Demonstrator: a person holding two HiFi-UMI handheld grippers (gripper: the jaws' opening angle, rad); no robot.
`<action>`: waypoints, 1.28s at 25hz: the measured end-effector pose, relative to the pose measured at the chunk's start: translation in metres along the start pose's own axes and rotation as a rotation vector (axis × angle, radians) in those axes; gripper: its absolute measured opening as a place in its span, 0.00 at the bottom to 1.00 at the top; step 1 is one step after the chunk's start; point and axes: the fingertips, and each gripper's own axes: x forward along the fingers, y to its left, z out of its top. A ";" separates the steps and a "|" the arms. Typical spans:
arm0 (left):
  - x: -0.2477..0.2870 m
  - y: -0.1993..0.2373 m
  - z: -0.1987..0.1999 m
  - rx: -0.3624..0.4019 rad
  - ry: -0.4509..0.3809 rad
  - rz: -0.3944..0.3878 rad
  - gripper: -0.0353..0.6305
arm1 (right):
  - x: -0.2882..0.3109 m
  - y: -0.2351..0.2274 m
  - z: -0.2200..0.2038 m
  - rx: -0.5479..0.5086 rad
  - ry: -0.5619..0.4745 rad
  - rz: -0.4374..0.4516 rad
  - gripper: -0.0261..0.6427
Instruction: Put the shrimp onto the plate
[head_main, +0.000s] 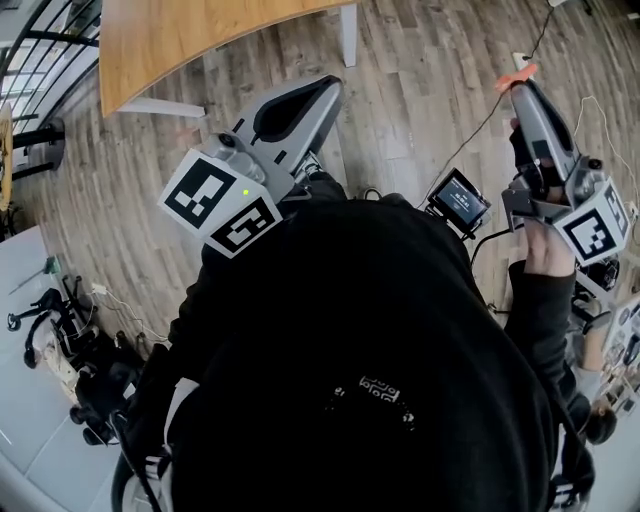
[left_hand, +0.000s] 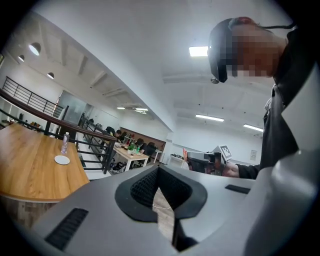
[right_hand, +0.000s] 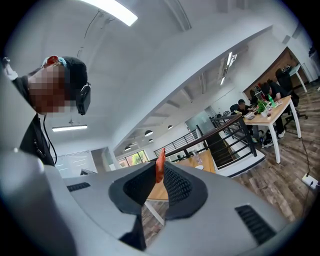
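Observation:
My right gripper (head_main: 518, 88) is shut on an orange shrimp (head_main: 517, 76), whose tail sticks out past the tips. In the right gripper view the shrimp (right_hand: 159, 168) stands pinched between the dark pads. A small white plate (right_hand: 199, 167) lies on a round wooden table (head_main: 180, 40) far ahead. The left gripper view shows the same plate (left_hand: 62, 159) beside a clear bottle (left_hand: 64, 142). My left gripper (head_main: 328, 88) points toward that table, its jaws closed with nothing in them. Both grippers hang over the wooden floor, well away from the plate.
A small screen device (head_main: 458, 200) with cables hangs near my right arm. A black railing (left_hand: 75, 130) and stairs run behind the wooden table. Desks with seated people (right_hand: 265, 107) stand farther off. A white table leg (head_main: 348, 35) stands ahead, and equipment clutters the floor (head_main: 70, 330) at the left.

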 end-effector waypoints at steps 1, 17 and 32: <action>0.000 0.008 0.003 0.002 0.000 -0.007 0.06 | 0.008 0.000 0.000 -0.001 -0.003 -0.005 0.13; -0.030 0.111 0.056 0.028 -0.034 -0.026 0.06 | 0.143 0.057 0.006 -0.087 0.034 0.023 0.13; -0.093 0.197 0.073 -0.020 -0.116 -0.010 0.06 | 0.266 0.099 -0.022 -0.109 0.141 0.097 0.13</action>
